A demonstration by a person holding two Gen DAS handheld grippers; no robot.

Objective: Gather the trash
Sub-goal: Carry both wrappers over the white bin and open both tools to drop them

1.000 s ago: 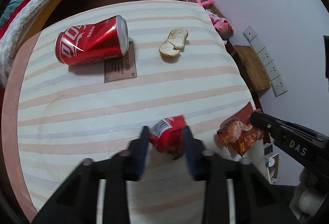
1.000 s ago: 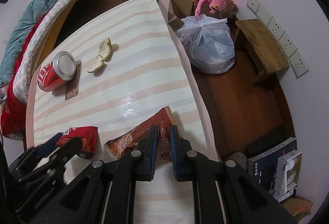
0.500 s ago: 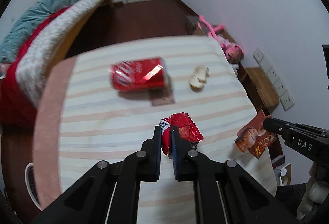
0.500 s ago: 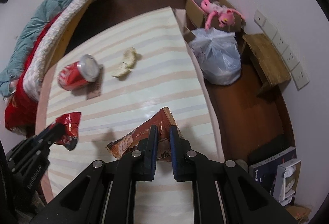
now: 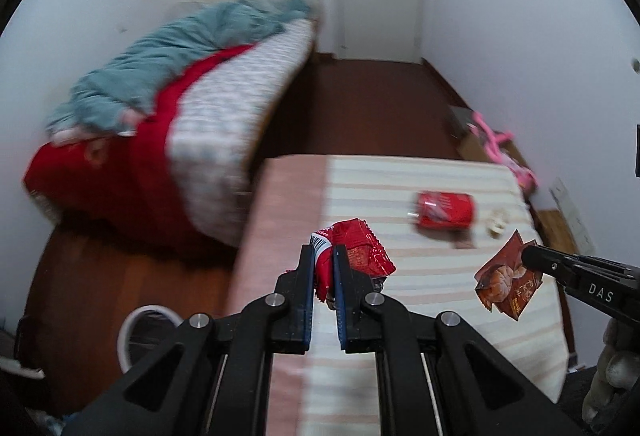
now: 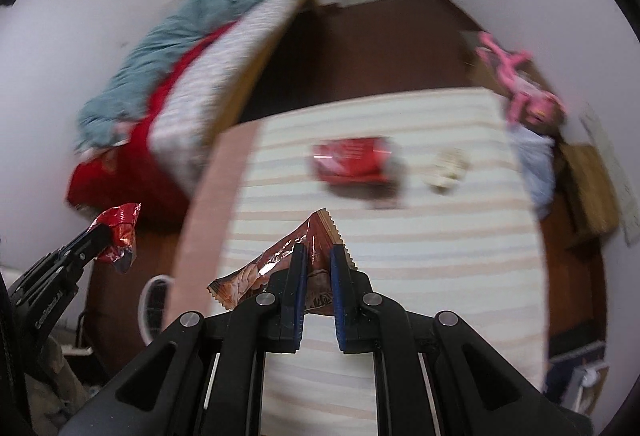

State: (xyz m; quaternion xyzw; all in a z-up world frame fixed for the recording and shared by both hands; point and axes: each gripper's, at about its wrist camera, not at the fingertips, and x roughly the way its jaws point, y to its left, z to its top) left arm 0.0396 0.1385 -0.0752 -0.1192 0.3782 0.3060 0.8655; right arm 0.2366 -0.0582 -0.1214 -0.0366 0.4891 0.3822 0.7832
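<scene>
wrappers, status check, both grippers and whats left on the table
Left gripper shut on red wrapper, right gripper shut on brown wrapper, both held above the table. Can and peel on table. Nothing in the way.

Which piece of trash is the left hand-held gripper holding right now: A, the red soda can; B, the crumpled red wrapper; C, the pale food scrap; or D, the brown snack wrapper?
B: the left hand-held gripper is shut on the crumpled red wrapper, lifted off the striped table; the red soda can lies on the table.
</scene>
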